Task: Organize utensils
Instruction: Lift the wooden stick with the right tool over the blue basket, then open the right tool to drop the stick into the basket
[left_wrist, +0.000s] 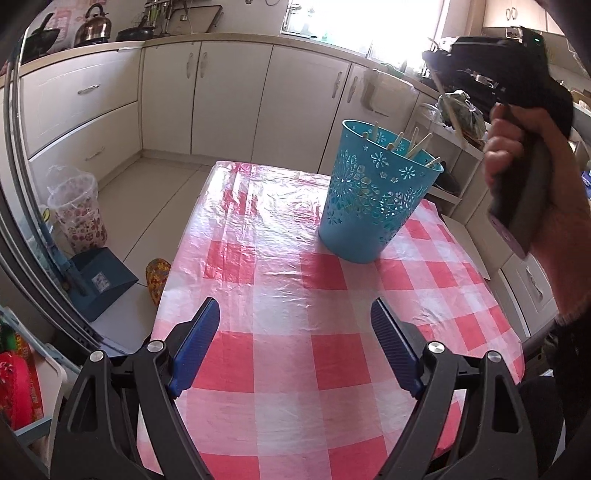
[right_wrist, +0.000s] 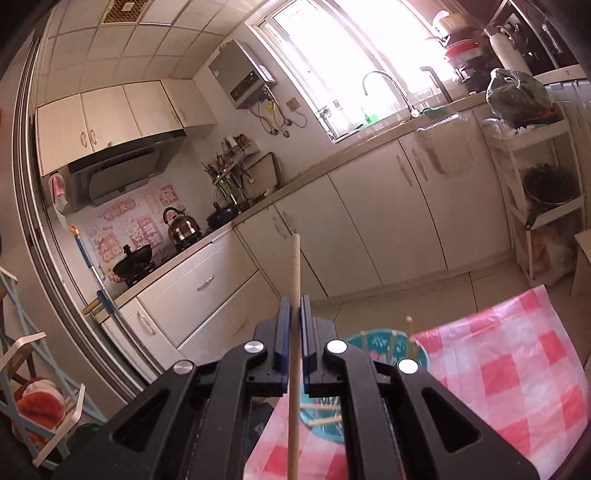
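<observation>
Clamping chopstick (right_wrist: 295, 280), right claw (right_wrist: 294, 306) raised above bucket (left_wrist: 373, 199); left claw (left_wrist: 295, 314) apart.

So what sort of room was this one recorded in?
A home kitchen, almost certainly. A kettle and a black wok sit on the stove under a range hood, a tap arches over the counter by the window, and the table wears a pink checked cloth.

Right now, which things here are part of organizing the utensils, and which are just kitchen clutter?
Job:
- right gripper, shut on a chopstick
- blue basket holding more sticks
- left gripper, open, empty
- checked tablecloth

Lying about:
- kettle
- wok
- dustpan
- faucet
</observation>
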